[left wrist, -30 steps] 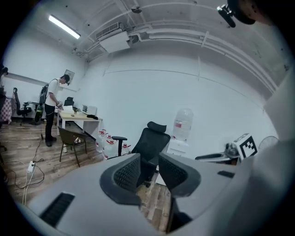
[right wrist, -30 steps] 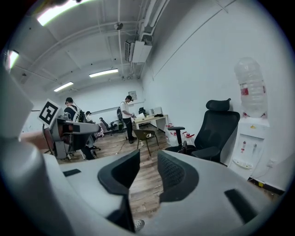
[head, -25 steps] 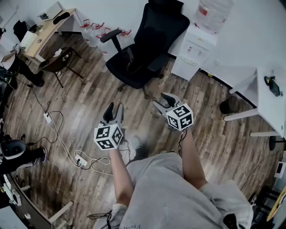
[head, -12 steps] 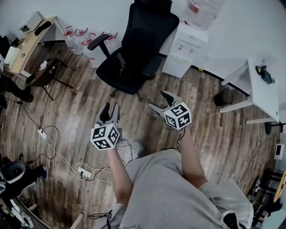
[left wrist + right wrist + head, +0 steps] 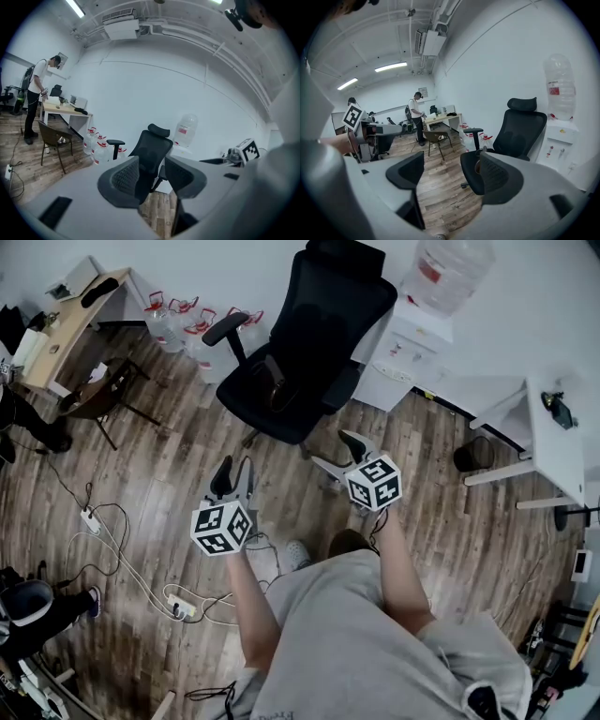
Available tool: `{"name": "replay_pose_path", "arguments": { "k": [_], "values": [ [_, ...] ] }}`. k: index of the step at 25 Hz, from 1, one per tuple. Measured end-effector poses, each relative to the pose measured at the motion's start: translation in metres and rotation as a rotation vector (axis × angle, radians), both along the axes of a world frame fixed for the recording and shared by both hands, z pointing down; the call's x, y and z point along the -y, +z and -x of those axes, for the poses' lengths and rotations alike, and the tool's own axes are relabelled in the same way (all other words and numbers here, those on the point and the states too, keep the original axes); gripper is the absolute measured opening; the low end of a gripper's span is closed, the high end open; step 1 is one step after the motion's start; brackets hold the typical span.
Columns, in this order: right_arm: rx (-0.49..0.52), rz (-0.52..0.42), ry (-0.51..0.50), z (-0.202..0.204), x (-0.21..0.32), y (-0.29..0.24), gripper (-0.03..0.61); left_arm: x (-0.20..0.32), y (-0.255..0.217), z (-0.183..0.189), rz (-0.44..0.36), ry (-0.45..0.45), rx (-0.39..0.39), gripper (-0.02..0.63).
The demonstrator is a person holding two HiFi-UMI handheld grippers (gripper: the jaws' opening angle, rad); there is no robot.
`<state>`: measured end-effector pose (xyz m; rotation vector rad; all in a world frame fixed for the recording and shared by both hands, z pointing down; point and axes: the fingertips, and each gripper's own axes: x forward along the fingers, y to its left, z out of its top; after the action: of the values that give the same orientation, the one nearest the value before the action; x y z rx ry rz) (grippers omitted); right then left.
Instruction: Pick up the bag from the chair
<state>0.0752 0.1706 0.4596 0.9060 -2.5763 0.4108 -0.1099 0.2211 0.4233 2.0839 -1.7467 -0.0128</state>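
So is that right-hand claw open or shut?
Open. The right gripper, in its own view, has both jaws well apart, gripping nothing; wooden floor shows between them.

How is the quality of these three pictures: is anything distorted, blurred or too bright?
Head view: sharp and evenly lit, but the wooden floor curves toward the edges. Left gripper view: round fisheye with black corners; the left claw near the lens looks soft, the office chair clear. Right gripper view: same fisheye; the ceiling lamps glow without strong glare.

Water dispenser at wall; water jugs on wood floor; desk, brown chair nearby; power strip with cables; white table, dark bin beside it
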Motion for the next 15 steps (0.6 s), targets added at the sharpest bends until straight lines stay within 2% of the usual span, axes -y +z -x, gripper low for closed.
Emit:
{"name": "replay_pose_path", "arguments": {
  "k": [8,15],
  "values": [
    [0.02,0.005,0.006,0.024,0.019,-0.004,0.371,0.004,0.004,0.035,0.006,-0.04,-0.006,0.166],
    [0.036,0.014,0.008,0.037,0.054,0.0,0.37,0.022,-0.003,0.061,0.009,-0.069,0.033,0.173]
  ]
}}
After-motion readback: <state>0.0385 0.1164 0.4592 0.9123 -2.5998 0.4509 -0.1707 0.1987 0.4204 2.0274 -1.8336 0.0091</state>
